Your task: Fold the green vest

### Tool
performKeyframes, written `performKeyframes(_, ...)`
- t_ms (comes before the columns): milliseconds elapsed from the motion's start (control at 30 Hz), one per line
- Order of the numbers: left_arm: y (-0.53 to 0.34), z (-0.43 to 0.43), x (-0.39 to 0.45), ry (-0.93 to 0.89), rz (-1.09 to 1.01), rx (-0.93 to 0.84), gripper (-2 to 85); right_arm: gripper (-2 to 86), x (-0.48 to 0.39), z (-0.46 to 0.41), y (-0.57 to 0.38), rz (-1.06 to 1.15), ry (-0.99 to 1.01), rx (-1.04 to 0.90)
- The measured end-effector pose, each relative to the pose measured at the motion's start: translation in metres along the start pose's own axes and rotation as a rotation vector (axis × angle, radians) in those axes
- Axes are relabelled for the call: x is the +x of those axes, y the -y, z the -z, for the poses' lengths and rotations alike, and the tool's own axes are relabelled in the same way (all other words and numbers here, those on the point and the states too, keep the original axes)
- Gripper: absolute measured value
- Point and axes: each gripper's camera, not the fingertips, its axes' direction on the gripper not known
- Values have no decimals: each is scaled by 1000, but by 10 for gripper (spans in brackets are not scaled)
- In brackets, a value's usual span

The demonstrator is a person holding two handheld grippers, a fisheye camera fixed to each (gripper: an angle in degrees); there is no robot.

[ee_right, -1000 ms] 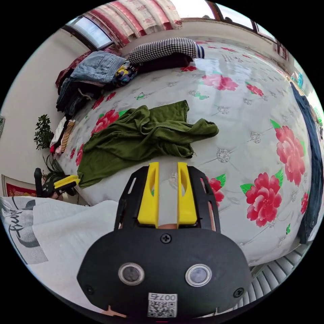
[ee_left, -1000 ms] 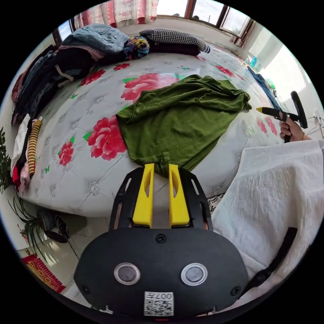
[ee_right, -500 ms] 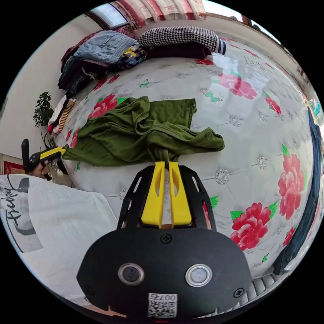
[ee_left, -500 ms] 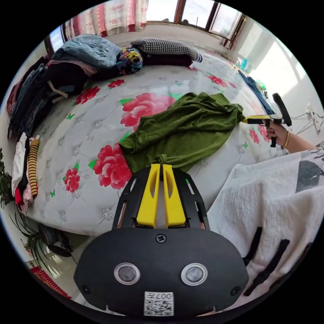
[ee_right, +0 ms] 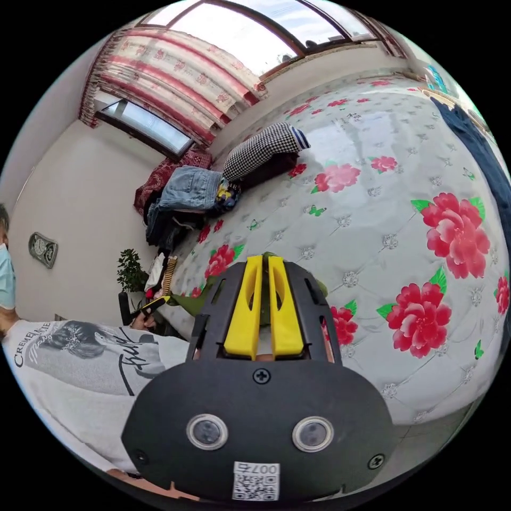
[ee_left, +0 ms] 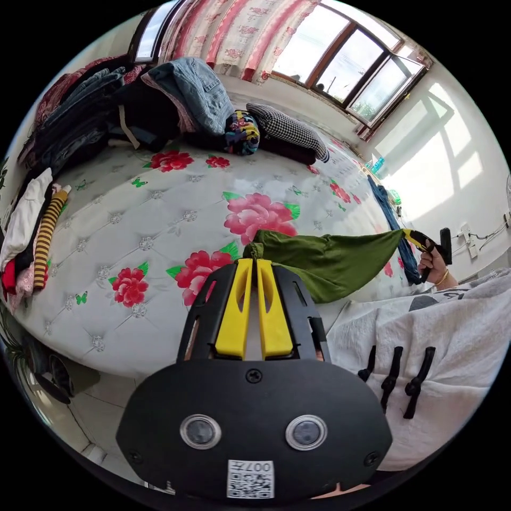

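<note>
The green vest (ee_left: 330, 261) hangs in the air above the bed, stretched in a sagging band between the two grippers. My left gripper (ee_left: 254, 262) is shut on a bunched end of it. At the band's other end, in the left gripper view, the right gripper (ee_left: 412, 237) pinches the cloth, held by a hand. In the right gripper view my right gripper (ee_right: 261, 259) has its yellow jaws together, with a strip of the vest (ee_right: 194, 303) showing behind them. The left gripper (ee_right: 159, 302) shows small beyond that strip.
The bed (ee_left: 133, 223) has a grey quilted cover with red flowers. A heap of clothes (ee_left: 133, 101) and a houndstooth pillow (ee_left: 287, 130) lie at its far end. Striped garments (ee_left: 45, 234) sit at one edge, a blue garment (ee_left: 394, 223) at another. The person's white shirt (ee_left: 426, 340) is close.
Both grippers went from open to shut on the vest's edges, then rose. The vest left the bed and now hangs stretched between them.
</note>
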Motion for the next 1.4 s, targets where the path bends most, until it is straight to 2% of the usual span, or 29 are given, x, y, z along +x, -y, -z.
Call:
performKeyframes(67,12,5,9,8,-32,11,-9,1,-18,-5,32,64,-28,11)
performKeyframes(133,27,17,18,19,-60,40,-9,4,-55,-1,70,178,-135,108)
performKeyframes(267,36,29,22,53,-25,56,-8,14,-85,-2,92,237,-209,213)
performKeyframes(367,33,28,20,59,30,33,-8,20,-79,-46,72,221,-178,57)
performKeyframes(433,29,28,18,47,80,20,-8,22,-67,-95,34,188,-192,-143)
performKeyframes(533,31,32,16,26,110,9,-9,23,-62,-136,-17,176,-239,-322)
performKeyframes(733,60,40,17,-29,120,8,-9,27,-85,-183,-50,285,-278,-462)
performKeyframes(833,75,45,24,-60,116,19,-9,21,-98,-202,-45,354,-354,-461)
performKeyframes(967,86,55,32,-73,115,18,-9,5,-103,-207,-36,358,-355,-503)
performKeyframes(1067,94,81,30,-90,131,52,-9,1,-102,-155,-13,331,-221,-433)
performKeyframes(1167,100,133,24,-126,145,168,-9,-1,-99,-48,18,268,-51,-207)
performKeyframes(1233,102,176,22,-191,146,269,-10,-2,-93,46,33,214,75,16)
performKeyframes(1300,101,204,26,-262,131,349,-10,-3,-94,107,37,212,169,160)
performKeyframes(1400,105,231,40,-366,82,430,-10,-3,-113,167,37,282,207,280)
